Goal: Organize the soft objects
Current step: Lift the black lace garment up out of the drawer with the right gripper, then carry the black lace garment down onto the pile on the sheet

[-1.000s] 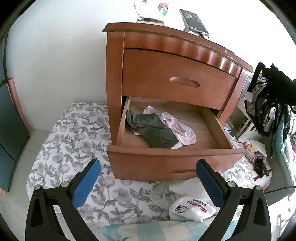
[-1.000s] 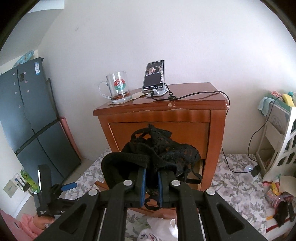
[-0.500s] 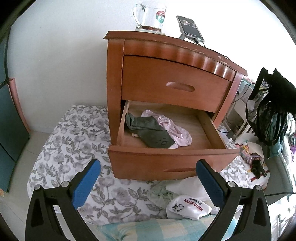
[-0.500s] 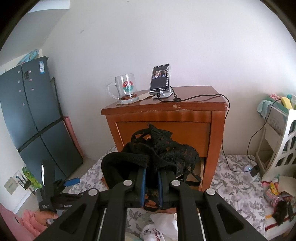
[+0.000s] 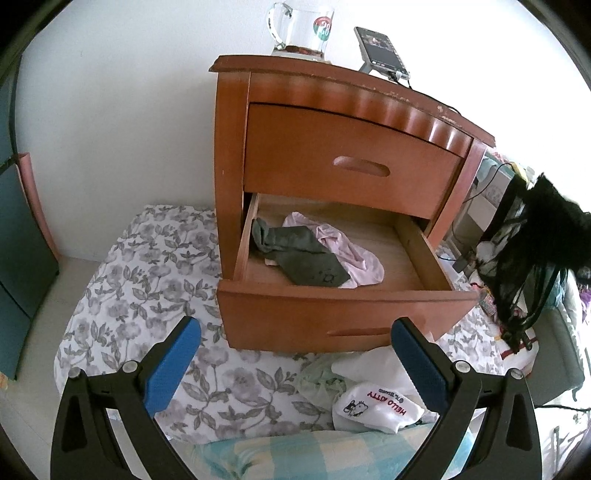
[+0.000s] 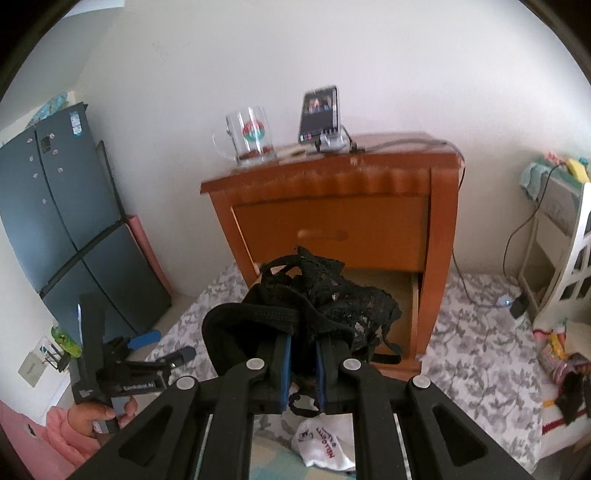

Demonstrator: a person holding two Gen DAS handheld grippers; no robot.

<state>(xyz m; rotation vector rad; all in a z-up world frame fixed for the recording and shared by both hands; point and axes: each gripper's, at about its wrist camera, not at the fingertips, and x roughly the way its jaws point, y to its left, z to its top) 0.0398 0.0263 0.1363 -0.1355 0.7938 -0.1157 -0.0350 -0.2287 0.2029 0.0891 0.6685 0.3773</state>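
Note:
My right gripper point(image 6: 303, 341) is shut on a black lace bra point(image 6: 332, 299), which bunches over its fingers in front of the wooden nightstand point(image 6: 332, 206). From the left wrist the same bra point(image 5: 532, 258) hangs at the far right, beside the open lower drawer point(image 5: 332, 317). A dark green garment point(image 5: 299, 254) and a pink garment point(image 5: 347, 251) lie inside that drawer. My left gripper point(image 5: 295, 354) stands open and empty above the floral sheet point(image 5: 129, 280), in front of the drawer. A white printed cloth point(image 5: 373, 406) lies below the drawer front.
A glass mug point(image 5: 303, 29) and a phone on a stand point(image 5: 382, 51) sit on the nightstand top. A dark cabinet point(image 6: 74, 221) stands at the left, a white rack point(image 6: 561, 258) with a cable at the right. A person's hand point(image 6: 96, 417) holds the left gripper.
The right gripper with the bra has sunk and come closer to the nightstand, and the bra sits lower at the right of the left view. The left gripper stays open.

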